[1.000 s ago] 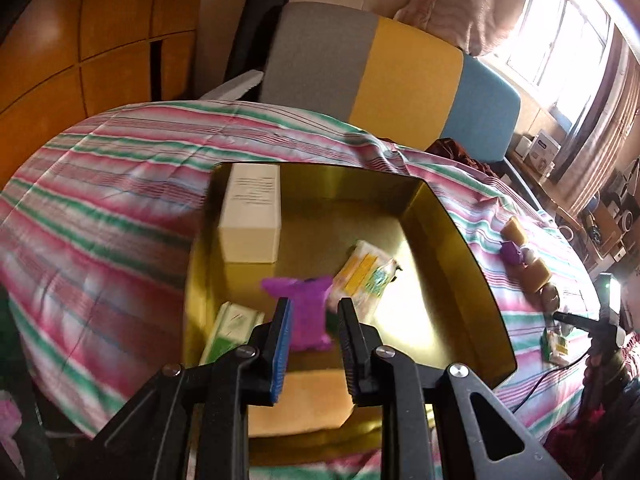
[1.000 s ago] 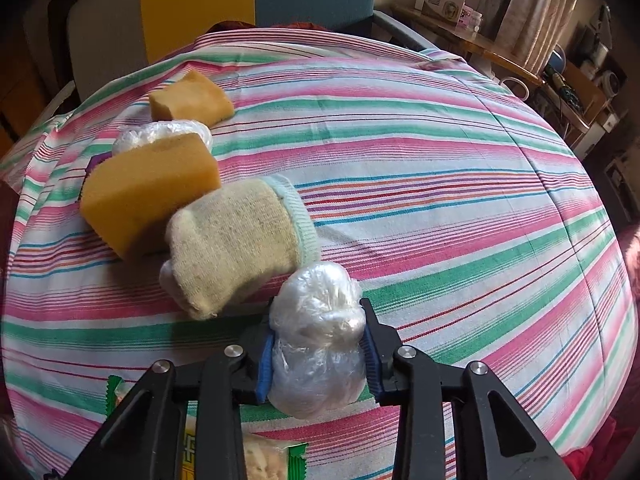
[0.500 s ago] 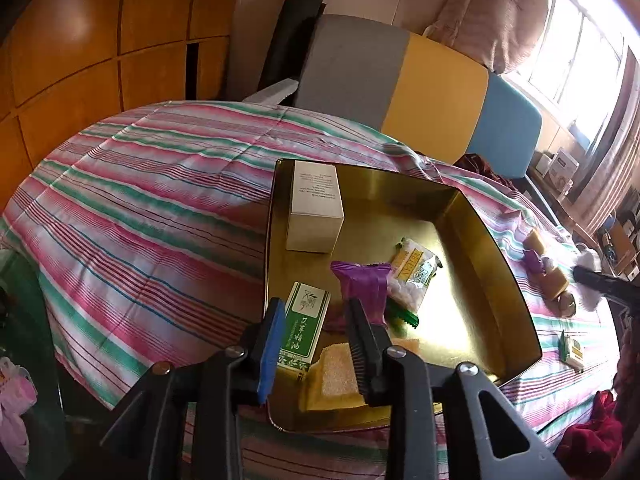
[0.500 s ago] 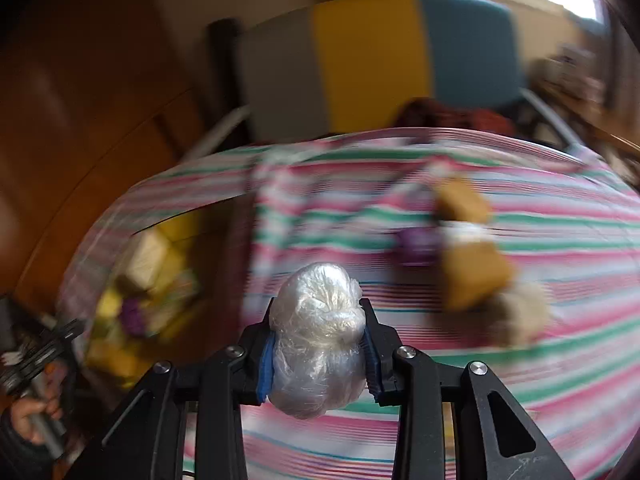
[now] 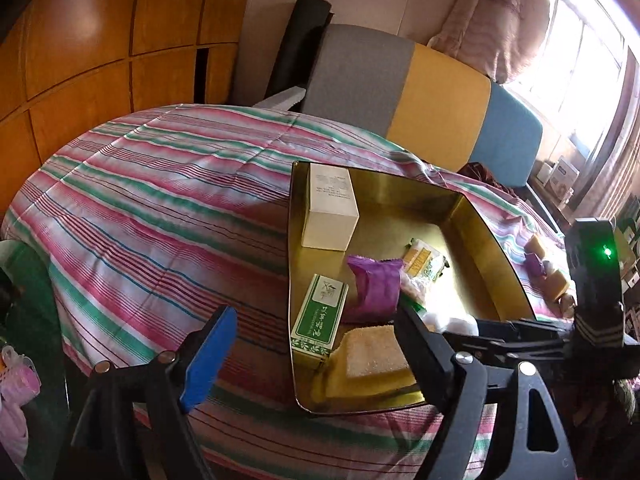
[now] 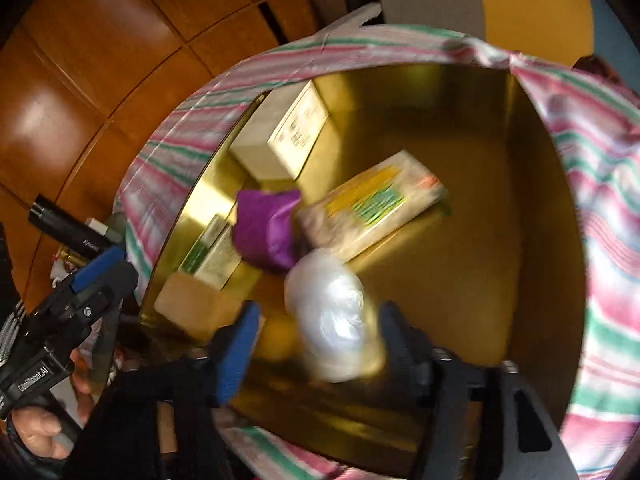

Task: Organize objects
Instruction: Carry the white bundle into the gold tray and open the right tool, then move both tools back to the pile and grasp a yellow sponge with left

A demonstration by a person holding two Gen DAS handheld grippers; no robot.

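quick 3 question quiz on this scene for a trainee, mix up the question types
1. True or false: the left gripper is open and holds nothing.
2. The plastic-wrapped bundle between the right gripper fingers is over: A) the gold tray B) the striped cloth C) the sofa.
3. Fill in: the packet beside the green box in the tray is ____ in colour.

Key: 1 true; 2 A; 3 purple.

Left black plastic tongs [image 5: 312, 344]: angular arms, blue ribbed pad on one finger, silver screws at pivots. Right black plastic tongs [image 6: 316, 344]: same build, blue pad, blurred. White lettering on a black handle body; bare-skinned hand [image 6: 36, 428] gripping it, dark sleeve.
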